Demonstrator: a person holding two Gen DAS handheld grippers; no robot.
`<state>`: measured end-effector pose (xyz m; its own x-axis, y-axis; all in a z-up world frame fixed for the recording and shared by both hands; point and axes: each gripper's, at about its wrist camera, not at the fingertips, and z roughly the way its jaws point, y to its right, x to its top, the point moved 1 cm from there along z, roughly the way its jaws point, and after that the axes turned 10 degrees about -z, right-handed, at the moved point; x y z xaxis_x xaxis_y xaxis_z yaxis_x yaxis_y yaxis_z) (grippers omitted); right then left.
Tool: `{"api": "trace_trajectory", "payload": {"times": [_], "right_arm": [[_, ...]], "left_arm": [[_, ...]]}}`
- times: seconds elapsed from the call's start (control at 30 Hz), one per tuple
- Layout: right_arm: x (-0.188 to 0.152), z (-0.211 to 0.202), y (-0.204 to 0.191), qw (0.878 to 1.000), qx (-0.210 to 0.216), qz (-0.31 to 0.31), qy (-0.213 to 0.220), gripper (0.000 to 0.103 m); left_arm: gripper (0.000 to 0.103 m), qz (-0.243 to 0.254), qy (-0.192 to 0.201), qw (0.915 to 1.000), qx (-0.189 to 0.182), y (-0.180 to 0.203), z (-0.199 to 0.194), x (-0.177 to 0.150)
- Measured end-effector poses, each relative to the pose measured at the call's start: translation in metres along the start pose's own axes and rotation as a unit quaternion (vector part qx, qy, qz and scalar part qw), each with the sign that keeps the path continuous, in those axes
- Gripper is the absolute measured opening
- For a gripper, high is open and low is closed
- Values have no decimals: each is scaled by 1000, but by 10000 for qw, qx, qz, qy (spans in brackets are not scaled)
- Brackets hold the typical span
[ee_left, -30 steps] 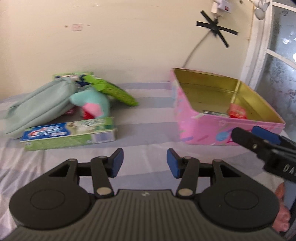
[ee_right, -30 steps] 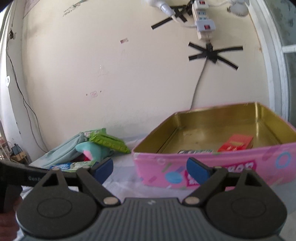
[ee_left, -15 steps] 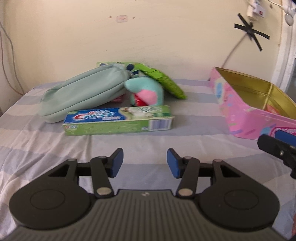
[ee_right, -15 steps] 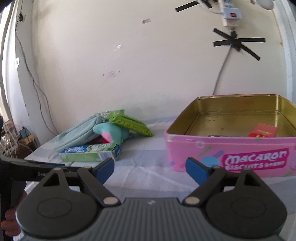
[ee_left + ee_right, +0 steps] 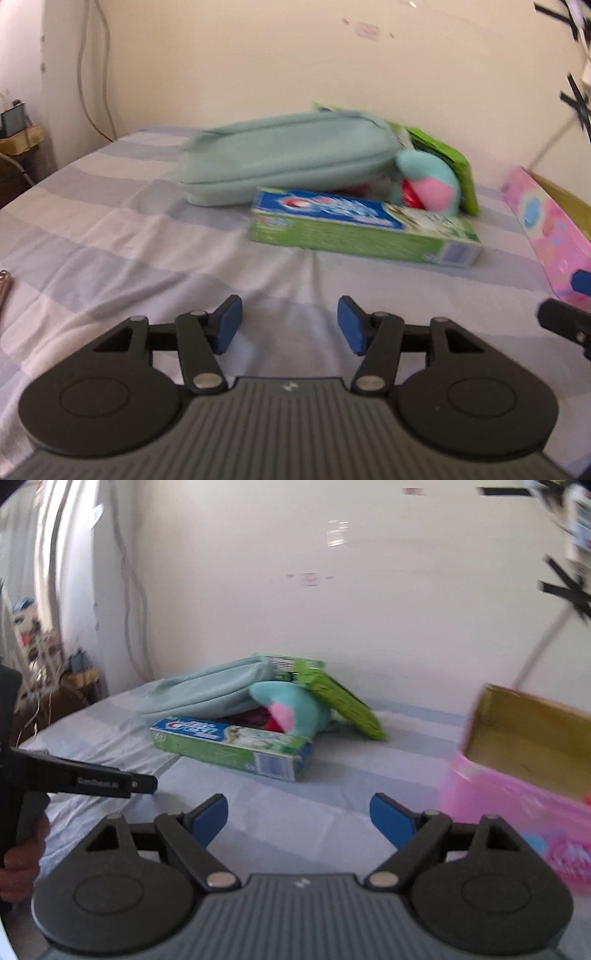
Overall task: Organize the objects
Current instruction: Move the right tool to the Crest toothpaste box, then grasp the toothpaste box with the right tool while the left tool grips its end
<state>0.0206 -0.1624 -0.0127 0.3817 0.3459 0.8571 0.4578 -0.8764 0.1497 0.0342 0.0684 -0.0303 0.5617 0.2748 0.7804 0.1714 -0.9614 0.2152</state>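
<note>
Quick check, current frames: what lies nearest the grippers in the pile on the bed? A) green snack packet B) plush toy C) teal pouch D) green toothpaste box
D: the green toothpaste box lies flat at the front of the pile, with the teal pouch, plush toy and green snack packet behind it.

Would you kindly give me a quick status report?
Left tool opening, empty; right tool open, empty. Toothpaste box ahead on bed, nearest of pile. Path clear.
</note>
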Motion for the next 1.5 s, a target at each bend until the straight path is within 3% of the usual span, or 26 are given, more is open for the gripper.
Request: {"api": "trace_trajectory", "payload": {"times": [0.3, 0.43, 0.63, 0.87, 0.97, 1.07, 1.23, 1.33, 1.5], "right_arm": [[32, 77, 0, 9957, 323, -832, -234, 90], [43, 100, -4, 9891, 662, -1230, -461, 88], [44, 119, -6, 9820, 713, -1573, -766, 88], [27, 72, -28, 9706, 564, -2256, -622, 52], [15, 41, -32, 9693, 613, -2325, -524, 45], [0, 11, -30, 9730, 558, -2189, -463, 42], [-28, -43, -1, 9836, 516, -1613, -626, 42], [-47, -72, 20, 9884, 439, -1245, -745, 44], [-76, -102, 53, 9945, -456, -450, -833, 48]], "left_arm": [[60, -549, 183, 9968, -549, -19, -2, 4], [60, -766, 207, 9945, -689, -27, -2, 5], [61, -870, 168, 9930, -783, -29, -2, 5], [61, -1011, 199, 9907, -890, -33, -5, 5], [61, -1124, 234, 9883, -1005, -37, -7, 5], [67, -1213, 208, 9858, -1143, -40, -8, 6], [67, -1130, 39, 9827, -1465, -31, -10, 11], [67, -959, -168, 9777, -1863, -12, -8, 18], [67, -364, -687, 9666, -2442, 44, 7, 16]]}}
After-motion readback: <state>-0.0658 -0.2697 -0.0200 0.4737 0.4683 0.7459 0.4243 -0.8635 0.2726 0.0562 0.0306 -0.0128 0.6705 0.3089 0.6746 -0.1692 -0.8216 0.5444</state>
